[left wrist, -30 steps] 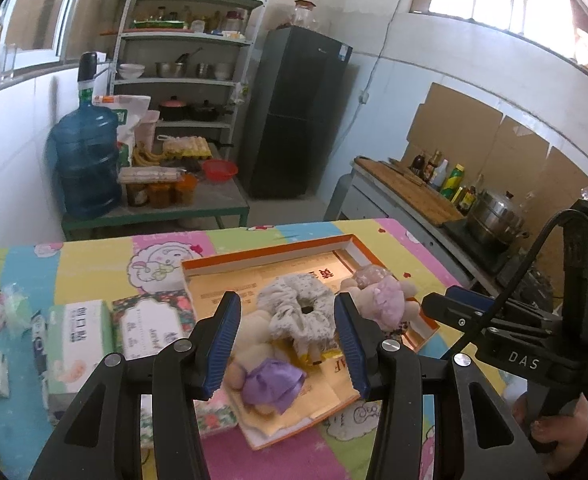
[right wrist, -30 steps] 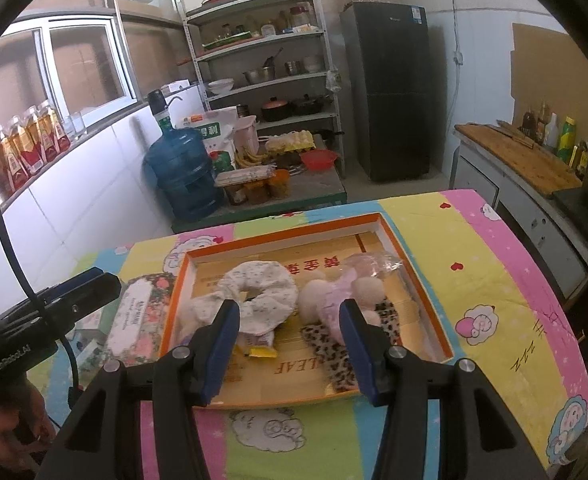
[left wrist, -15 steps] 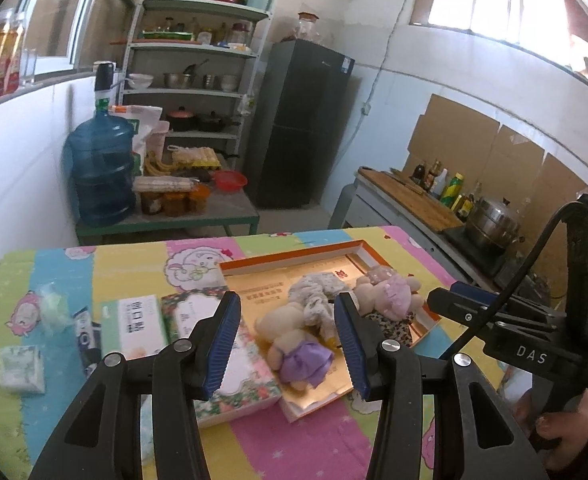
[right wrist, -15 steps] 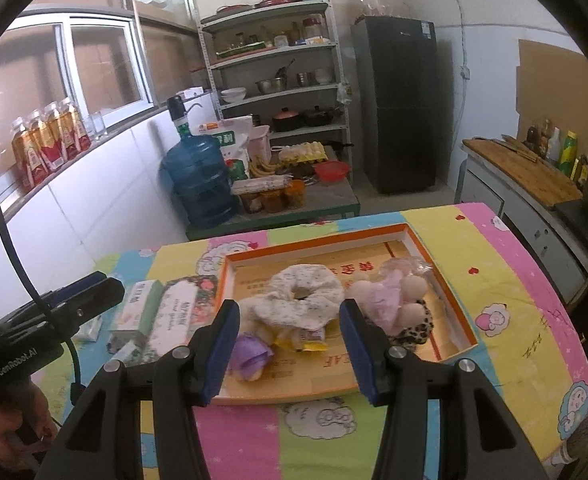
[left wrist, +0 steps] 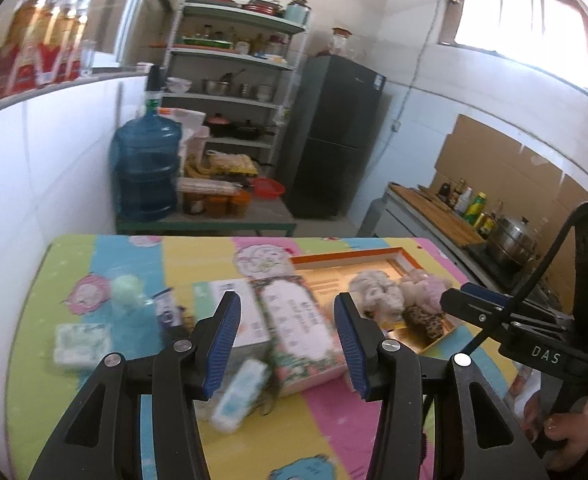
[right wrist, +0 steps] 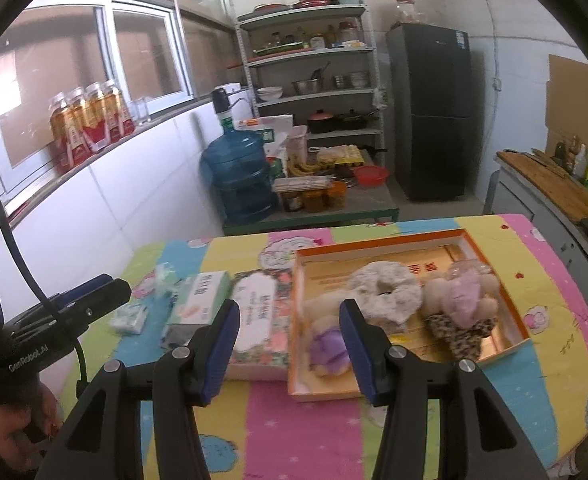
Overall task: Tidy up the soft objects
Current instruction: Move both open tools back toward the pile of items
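Observation:
An orange-rimmed box lies on the colourful tablecloth. It holds a white frilly scrunchie, a beige doll with a purple piece, a pink plush doll and a leopard-print piece. The box also shows in the left wrist view. My left gripper is open and empty above the floral box and tissue box. My right gripper is open and empty, above the near left part of the box.
Small tissue packs and a white packet lie on the left of the table. Beyond the far edge stand a water jug, a low bench with jars, a shelf rack and a black fridge. A counter is on the right.
Both grippers have pulled back and up from the box, and the left one has swung left over the tissue boxes. The soft objects stay in the box.

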A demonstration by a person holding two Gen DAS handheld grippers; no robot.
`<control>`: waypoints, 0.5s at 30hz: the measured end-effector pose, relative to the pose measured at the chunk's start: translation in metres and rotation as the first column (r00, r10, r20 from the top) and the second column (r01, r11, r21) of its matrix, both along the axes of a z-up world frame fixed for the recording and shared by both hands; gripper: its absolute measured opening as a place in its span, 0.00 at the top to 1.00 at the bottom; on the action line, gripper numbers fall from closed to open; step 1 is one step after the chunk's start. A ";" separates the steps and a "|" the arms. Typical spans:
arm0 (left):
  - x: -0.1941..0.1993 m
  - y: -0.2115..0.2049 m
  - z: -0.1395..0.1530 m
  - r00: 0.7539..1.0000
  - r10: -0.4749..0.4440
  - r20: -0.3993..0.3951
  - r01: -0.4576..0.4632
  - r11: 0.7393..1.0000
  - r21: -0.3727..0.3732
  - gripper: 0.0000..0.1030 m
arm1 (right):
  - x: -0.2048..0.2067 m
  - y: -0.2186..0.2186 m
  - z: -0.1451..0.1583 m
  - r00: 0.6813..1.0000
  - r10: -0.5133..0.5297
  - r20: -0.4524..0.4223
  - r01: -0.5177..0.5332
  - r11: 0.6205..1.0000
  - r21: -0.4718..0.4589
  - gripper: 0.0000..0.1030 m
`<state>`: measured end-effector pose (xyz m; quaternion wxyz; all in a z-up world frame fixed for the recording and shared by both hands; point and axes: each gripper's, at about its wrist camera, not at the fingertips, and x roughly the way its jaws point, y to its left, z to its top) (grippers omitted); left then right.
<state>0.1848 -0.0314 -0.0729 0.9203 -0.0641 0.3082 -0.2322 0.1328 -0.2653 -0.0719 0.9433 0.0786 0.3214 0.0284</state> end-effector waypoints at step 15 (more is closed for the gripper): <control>-0.025 0.092 -0.016 0.992 0.127 -0.021 -0.127 0.992 -0.002 0.51 | -0.008 0.071 -0.016 0.996 0.088 -0.024 -0.087 0.996 0.032 0.50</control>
